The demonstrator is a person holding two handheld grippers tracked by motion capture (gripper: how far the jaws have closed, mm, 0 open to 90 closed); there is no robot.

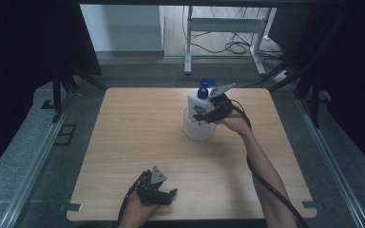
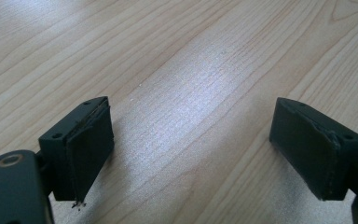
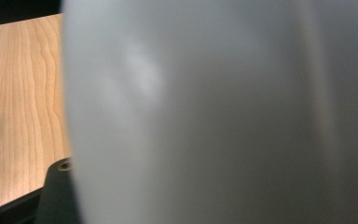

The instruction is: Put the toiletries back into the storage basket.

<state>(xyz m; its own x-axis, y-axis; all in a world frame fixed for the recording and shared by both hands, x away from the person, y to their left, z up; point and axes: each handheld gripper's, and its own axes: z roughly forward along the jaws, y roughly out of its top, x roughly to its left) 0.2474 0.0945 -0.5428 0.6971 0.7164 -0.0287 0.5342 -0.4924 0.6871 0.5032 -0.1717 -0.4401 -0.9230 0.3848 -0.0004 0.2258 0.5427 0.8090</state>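
At 1 o'clock on the table (image 1: 138, 142), my right gripper (image 1: 211, 112) is against the pump bottle (image 1: 199, 105) standing in the white basket (image 1: 198, 130), grip unclear, presumably seating it, while my left gripper (image 1: 164, 193) idles wide open at 6.

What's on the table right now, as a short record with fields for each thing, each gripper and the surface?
surface: light wooden table
bottle: white pump bottle with blue pump, upright in the basket
basket: white plastic basket, far right part of the table
right gripper: against the bottle's side; the grip itself is hidden
left gripper: jaws wide apart, nothing between them, low over the near edge of the table
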